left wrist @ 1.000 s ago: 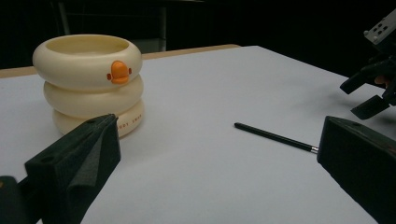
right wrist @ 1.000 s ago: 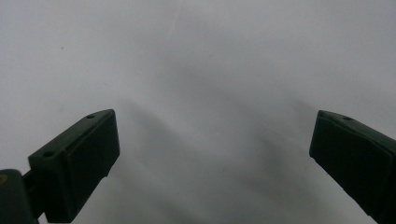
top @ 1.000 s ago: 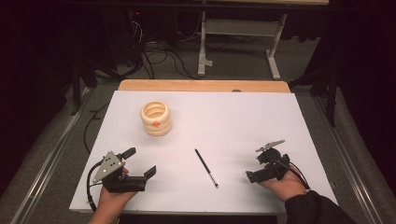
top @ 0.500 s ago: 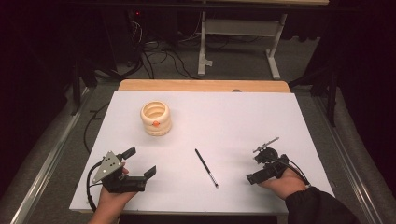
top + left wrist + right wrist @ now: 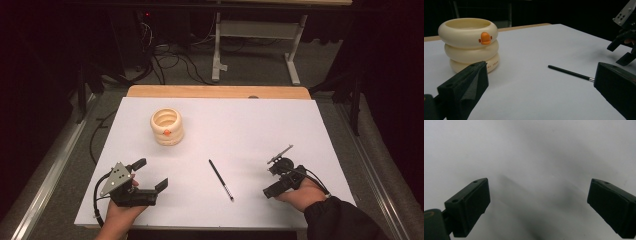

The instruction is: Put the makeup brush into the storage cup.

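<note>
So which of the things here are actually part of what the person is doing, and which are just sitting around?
Part of the job, as far as I can judge:
- black pen, lying between the two open grippers
- cream duck-faced holder
- left gripper
- right gripper

Just lying about:
- white table cover
- cables on the floor
- metal stand behind the table

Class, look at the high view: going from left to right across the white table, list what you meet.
Left hand-held gripper → cream ringed duck-face cup → thin black pen → right hand-held gripper.
</note>
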Demonstrator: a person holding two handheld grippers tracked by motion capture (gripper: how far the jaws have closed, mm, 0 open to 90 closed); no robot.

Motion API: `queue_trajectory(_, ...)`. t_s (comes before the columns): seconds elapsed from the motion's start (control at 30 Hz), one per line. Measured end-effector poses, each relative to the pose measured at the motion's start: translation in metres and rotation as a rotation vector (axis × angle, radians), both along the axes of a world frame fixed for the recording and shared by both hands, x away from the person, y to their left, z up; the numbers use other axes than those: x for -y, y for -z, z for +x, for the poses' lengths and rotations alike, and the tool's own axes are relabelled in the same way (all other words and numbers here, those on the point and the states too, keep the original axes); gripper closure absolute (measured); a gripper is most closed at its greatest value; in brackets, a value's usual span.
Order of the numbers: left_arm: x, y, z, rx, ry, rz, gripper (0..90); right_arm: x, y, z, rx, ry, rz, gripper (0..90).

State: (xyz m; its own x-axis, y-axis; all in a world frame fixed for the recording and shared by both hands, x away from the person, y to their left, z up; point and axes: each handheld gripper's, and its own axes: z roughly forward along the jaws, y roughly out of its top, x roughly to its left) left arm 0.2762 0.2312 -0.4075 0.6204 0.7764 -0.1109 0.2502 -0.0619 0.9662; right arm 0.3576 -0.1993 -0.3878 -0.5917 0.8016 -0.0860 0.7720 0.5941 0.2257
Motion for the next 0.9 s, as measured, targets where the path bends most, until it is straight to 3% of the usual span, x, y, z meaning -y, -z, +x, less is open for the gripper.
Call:
queue_trajectory(0.3,-0.001,0.000,0.000,0.001,0.001,0.000,0.1,-0.026,-0.005,0.003,-0.005,-0.035,-0.003,9.7)
queue_trajectory(0.33,-0.001,0.000,0.000,0.001,0.001,0.001,0.2,-0.028,-0.005,0.004,0.000,-0.063,-0.012,9.9)
queue_trajectory(0.73,-0.002,-0.001,-0.001,0.005,-0.001,-0.005,0.1,-0.066,-0.004,0.006,-0.003,-0.146,-0.022,10.9)
queue_trajectory(0.87,-0.002,-0.001,-0.001,0.005,-0.002,-0.009,0.1,-0.073,-0.003,0.007,0.001,-0.166,-0.025,11.3)
queue_trajectory(0.9,-0.002,-0.001,-0.001,0.006,-0.001,-0.009,0.2,-0.076,-0.004,0.005,-0.007,-0.143,-0.021,11.3)
